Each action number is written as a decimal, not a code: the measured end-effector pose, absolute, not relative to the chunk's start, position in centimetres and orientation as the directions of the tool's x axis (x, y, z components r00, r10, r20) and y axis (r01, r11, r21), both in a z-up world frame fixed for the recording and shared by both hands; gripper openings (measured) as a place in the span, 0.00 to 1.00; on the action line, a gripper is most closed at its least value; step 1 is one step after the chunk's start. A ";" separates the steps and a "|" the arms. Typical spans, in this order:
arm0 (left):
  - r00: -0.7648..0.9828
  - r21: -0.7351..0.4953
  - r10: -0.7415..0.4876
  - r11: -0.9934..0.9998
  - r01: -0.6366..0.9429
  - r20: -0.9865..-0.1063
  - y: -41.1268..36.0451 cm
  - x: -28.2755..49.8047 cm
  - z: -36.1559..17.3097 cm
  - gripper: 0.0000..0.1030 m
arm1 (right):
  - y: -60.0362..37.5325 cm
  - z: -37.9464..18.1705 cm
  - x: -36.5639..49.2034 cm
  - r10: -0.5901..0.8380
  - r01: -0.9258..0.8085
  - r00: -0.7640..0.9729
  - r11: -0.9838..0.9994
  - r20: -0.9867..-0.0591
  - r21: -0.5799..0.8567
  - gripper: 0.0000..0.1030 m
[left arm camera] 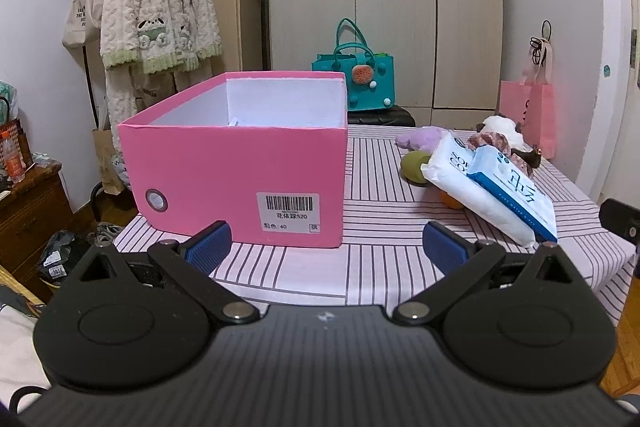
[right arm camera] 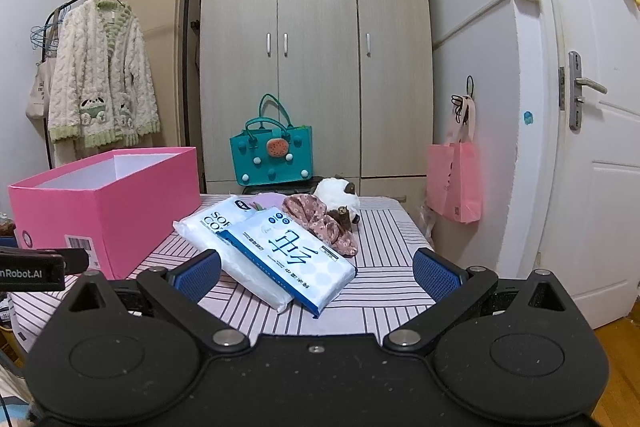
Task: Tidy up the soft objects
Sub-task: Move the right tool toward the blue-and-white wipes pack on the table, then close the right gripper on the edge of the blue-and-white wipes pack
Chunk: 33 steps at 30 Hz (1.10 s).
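Both of your hand-held grippers, left [left arm camera: 326, 247] and right [right arm camera: 318, 273], hang with jaws apart and nothing held, short of the bench [right arm camera: 384, 303]. The pink box [left arm camera: 240, 179] stands open on the left, likely the place for the soft things. The two wipe packs [right arm camera: 276, 251] lie stacked nearest, so they probably go first; plush toys [right arm camera: 338, 197] and floral cloth [right arm camera: 320, 223] crowd behind them.

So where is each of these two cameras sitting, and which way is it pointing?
Left wrist: rides on the left gripper, low at the table's near edge, facing the pink box; its own open blue fingers show.
Right wrist: rides on the right gripper, facing the tissue packs; its open fingers show, with the other gripper's tip at the left edge.
Shared: box, packs, striped tablecloth, teal bag, wardrobe.
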<state>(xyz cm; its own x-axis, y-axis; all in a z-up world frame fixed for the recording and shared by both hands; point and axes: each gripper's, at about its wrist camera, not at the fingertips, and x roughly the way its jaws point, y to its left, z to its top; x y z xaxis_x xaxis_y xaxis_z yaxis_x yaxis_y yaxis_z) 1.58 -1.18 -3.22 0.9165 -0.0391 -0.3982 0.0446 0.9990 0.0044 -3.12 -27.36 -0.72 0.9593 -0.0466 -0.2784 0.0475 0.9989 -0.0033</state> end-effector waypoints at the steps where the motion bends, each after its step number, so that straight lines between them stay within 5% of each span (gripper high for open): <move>1: 0.916 0.006 -0.040 0.999 0.046 -0.398 -1.2 1.6 -3.2 1.00 | -27.4 -0.8 -3.1 -0.047 0.048 0.959 0.999 -0.278 -0.004 1.00; 29: 0.888 -0.055 -0.099 0.995 0.084 -0.448 -1.1 2.5 -3.2 1.00 | -27.9 -1.6 -2.2 -0.069 0.049 0.959 0.996 -0.274 -0.080 1.00; 33: 0.891 -0.060 -0.136 0.991 0.122 -0.433 -1.1 2.6 -1.9 1.00 | -29.6 -0.9 -1.7 0.011 -0.026 0.960 0.998 -0.281 -0.050 1.00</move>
